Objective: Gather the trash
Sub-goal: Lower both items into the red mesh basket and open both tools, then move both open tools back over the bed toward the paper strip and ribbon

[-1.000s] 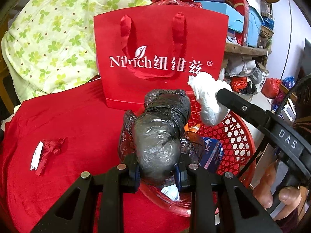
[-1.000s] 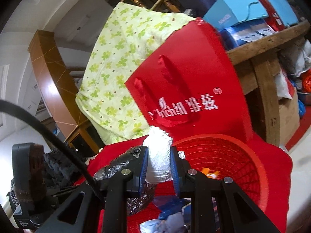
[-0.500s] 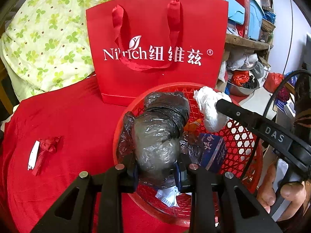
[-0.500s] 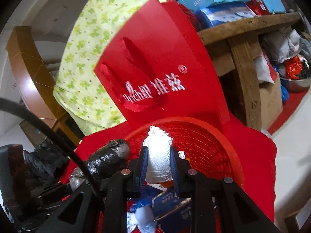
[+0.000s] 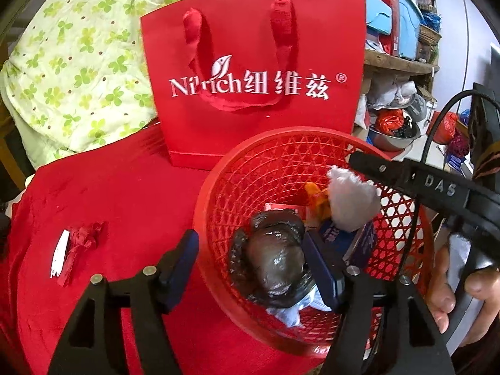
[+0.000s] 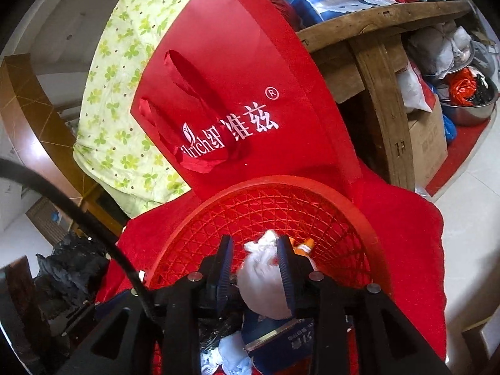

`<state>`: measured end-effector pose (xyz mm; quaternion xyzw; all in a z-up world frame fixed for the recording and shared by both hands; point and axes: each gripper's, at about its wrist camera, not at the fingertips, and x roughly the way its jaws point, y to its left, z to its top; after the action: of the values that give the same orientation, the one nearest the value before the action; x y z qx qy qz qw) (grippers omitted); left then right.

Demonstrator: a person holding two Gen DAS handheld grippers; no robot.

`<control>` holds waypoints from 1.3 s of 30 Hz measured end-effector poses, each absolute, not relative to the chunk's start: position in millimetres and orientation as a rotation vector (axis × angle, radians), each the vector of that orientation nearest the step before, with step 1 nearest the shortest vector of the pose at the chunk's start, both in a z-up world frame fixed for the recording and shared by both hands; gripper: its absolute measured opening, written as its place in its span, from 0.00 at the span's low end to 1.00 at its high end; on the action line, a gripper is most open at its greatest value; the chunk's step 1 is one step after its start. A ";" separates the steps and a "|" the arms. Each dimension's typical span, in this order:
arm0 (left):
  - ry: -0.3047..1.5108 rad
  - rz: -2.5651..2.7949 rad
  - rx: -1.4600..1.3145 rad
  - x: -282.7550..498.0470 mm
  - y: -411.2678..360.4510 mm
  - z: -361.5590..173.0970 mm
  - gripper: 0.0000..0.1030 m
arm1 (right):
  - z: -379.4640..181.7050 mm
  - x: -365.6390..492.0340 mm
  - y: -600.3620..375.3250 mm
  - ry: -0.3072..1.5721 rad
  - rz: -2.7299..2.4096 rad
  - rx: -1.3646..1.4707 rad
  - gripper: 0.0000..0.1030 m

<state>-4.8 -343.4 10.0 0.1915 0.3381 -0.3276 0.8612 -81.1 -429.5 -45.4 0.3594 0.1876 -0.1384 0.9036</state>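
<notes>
— How is the light? 
— Bright, even daylight; strong fisheye bending, black corners. 
— Any glare? 
— Shine on the black bag point(image 5: 275, 259); the floor point(image 6: 468, 212) perhaps overexposed. Near fingers slightly soft.

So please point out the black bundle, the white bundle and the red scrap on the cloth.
black bundle point(image 5: 275, 259), left wrist view, its shiny middle
white bundle point(image 5: 351, 201), left wrist view, its body
red scrap point(image 5: 82, 237), left wrist view, its crumpled top
</notes>
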 end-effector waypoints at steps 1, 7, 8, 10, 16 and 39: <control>0.708 -0.684 0.401 -4.2 -341.2 10.2 0.68 | -44.4 -80.3 -429.2 0.387 -0.287 0.743 0.35; 0.698 -0.656 0.385 1.4 -322.2 14.8 0.70 | -40.4 -76.1 -425.5 0.390 -0.291 0.739 0.37; 0.698 -0.652 0.382 2.3 -319.0 15.4 0.70 | -40.1 -75.8 -425.5 0.393 -0.285 0.745 0.37; 0.696 -0.641 0.376 3.8 -311.7 16.6 0.70 | -40.0 -75.4 -426.1 0.395 -0.269 0.759 0.37; 0.703 -0.614 0.366 8.7 -294.4 16.8 0.71 | -29.3 -85.0 -420.8 0.325 -0.230 0.769 0.37; 0.836 -0.251 0.326 58.1 -131.6 -28.8 0.72 | 23.3 -39.5 -265.8 0.127 0.025 0.300 0.63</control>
<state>58.1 -131.6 -28.8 0.1572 0.4032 -0.1209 0.8934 -39.5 -265.8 23.3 0.1494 0.0634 0.0126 0.9867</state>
